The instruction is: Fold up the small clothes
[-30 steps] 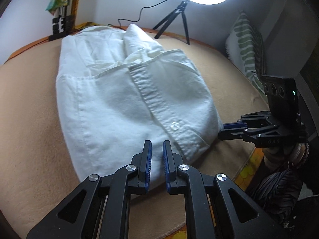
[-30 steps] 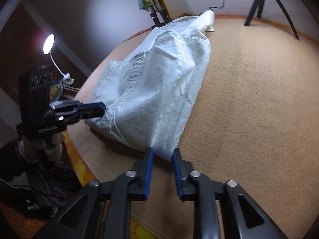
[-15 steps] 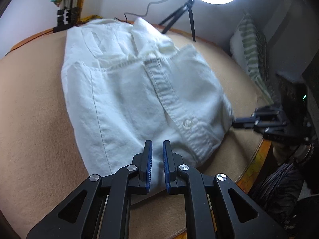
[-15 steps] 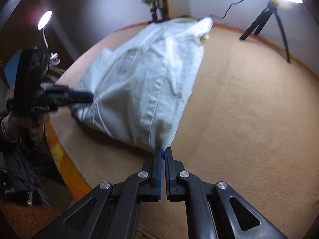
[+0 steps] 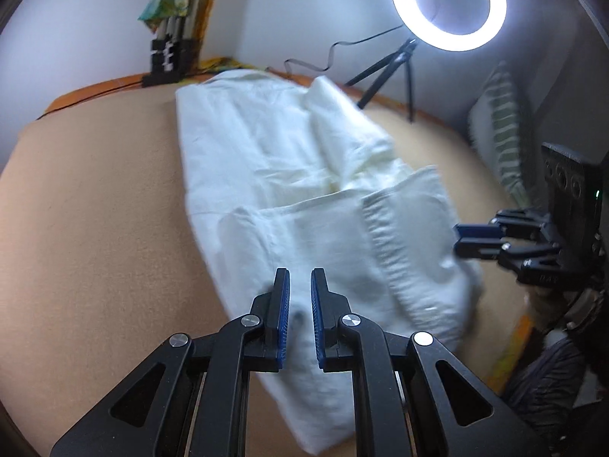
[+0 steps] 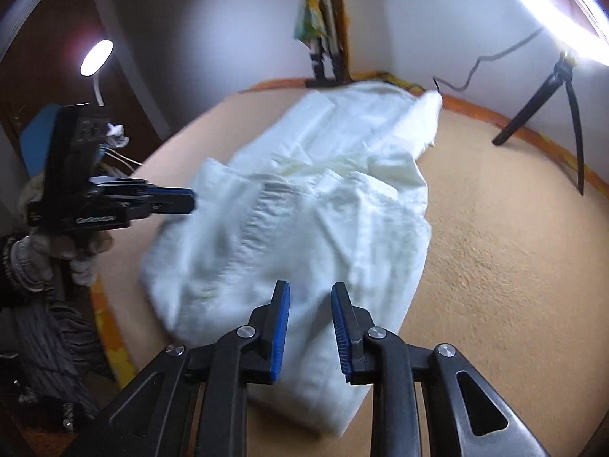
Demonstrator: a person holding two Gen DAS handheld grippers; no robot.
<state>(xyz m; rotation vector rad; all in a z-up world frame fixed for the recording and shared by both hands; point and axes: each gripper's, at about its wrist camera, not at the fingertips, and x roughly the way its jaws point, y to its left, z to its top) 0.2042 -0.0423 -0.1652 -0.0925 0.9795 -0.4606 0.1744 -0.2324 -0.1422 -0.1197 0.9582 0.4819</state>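
Note:
A white button-up shirt [image 5: 304,190], its lower part folded up over itself, lies lengthwise on the tan covered surface [image 5: 95,228]. It is blurred by motion. My left gripper [image 5: 300,301] is over the shirt's near left part, its jaws nearly together with white fabric in the narrow gap. The right wrist view shows the left gripper [image 6: 192,200] at the shirt's [image 6: 323,190] left edge. My right gripper [image 6: 310,304] is over the near right part; its jaws are opening, with fabric showing between them but unpressed. The left wrist view shows the right gripper [image 5: 456,237] at the shirt's right edge.
A lit ring light [image 5: 449,0] on a black tripod [image 6: 548,106] stands at the far right with its cable. A striped cushion [image 5: 502,133] leans at the right. A black clip stand [image 5: 167,61] sits at the far edge. A gloved hand [image 6: 34,259] holds the left gripper near the orange-trimmed front edge.
Both grippers have moved forward over the shirt's near end. The right gripper's jaws closed half a second ago and now stand apart. The shirt has shifted and is blurred.

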